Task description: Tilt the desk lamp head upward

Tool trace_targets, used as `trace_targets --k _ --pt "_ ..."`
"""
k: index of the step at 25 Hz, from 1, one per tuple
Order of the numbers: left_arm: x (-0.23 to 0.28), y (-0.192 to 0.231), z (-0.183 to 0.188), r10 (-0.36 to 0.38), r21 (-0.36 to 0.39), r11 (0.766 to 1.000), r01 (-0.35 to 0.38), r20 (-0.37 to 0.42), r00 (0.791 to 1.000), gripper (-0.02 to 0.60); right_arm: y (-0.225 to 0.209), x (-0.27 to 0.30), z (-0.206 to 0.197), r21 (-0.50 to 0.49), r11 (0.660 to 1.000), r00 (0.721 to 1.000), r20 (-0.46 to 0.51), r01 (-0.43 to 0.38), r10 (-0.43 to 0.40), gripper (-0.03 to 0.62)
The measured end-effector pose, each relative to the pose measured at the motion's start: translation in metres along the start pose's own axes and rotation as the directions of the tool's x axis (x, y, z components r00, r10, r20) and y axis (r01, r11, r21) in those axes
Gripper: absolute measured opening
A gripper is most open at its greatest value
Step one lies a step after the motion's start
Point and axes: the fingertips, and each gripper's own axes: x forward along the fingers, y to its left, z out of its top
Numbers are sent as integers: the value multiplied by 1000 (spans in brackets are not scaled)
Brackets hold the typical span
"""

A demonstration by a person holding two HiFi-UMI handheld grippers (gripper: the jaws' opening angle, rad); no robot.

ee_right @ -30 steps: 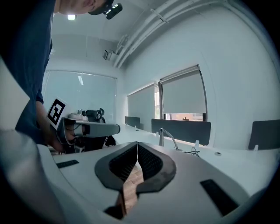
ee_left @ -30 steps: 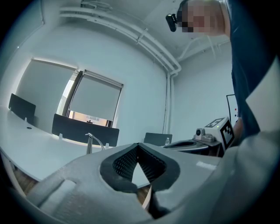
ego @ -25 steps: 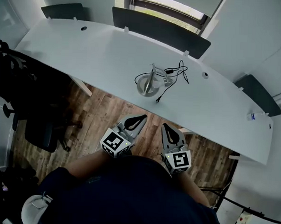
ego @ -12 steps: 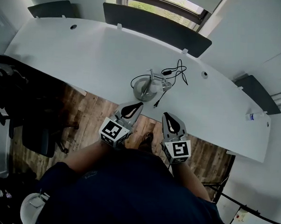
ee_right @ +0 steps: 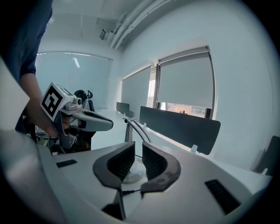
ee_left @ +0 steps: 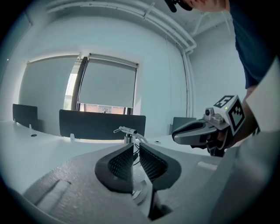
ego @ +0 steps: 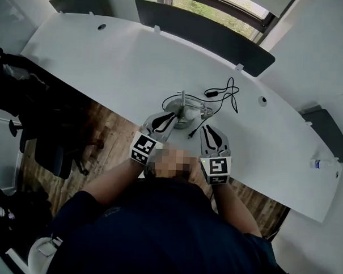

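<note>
A silver desk lamp (ego: pixel 182 109) with a round base stands near the front edge of the white desk (ego: pixel 101 57), its arm folded low. In the left gripper view the lamp head (ee_left: pixel 126 130) shows just beyond the jaws. In the right gripper view its arm (ee_right: pixel 132 126) rises over the base (ee_right: pixel 131 174). My left gripper (ego: pixel 167 120) sits just left of the base, and my right gripper (ego: pixel 209 129) just right of it. Both pairs of jaws are opening, with a narrow gap and nothing between them, as seen on the left gripper (ee_left: pixel 136 146) and the right gripper (ee_right: pixel 138 144).
A black cable (ego: pixel 223 95) loops behind the lamp, its plug end (ego: pixel 191 133) lying by the right gripper. Dark partition screens (ego: pixel 204 31) line the desk's far edge. An office chair (ego: pixel 50 151) stands on the wooden floor at left. A small bottle (ego: pixel 323 164) lies far right.
The person has stepped up to the desk. Both grippers moved forward from over the floor to either side of the lamp base.
</note>
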Motion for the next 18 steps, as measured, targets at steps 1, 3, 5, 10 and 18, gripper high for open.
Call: trace_targets --k 1,3,5,10,18 --pt "8 2 -5 11 9 1000 -11 -19 1000 35 -5 7 -4 -16 1000 1000 -13 -7 7 52" --pt "21 7 -13 37 19 999 -36 -51 998 79 -14 20 -12 -46 999 999 -37 -17 16 87" --pt "31 12 -19 63 22 998 -62 -71 995 112 -19 34 -18 -74 997 999 -48 -26 22 108" --pt "50 22 -22 89 40 996 -86 -84 993 140 -25 65 -22 -155 988 996 -86 -14 1 145" --pt "73 24 -22 72 36 997 -69 -77 994 141 -35 104 -42 -239 970 987 -143 36 -72 149"
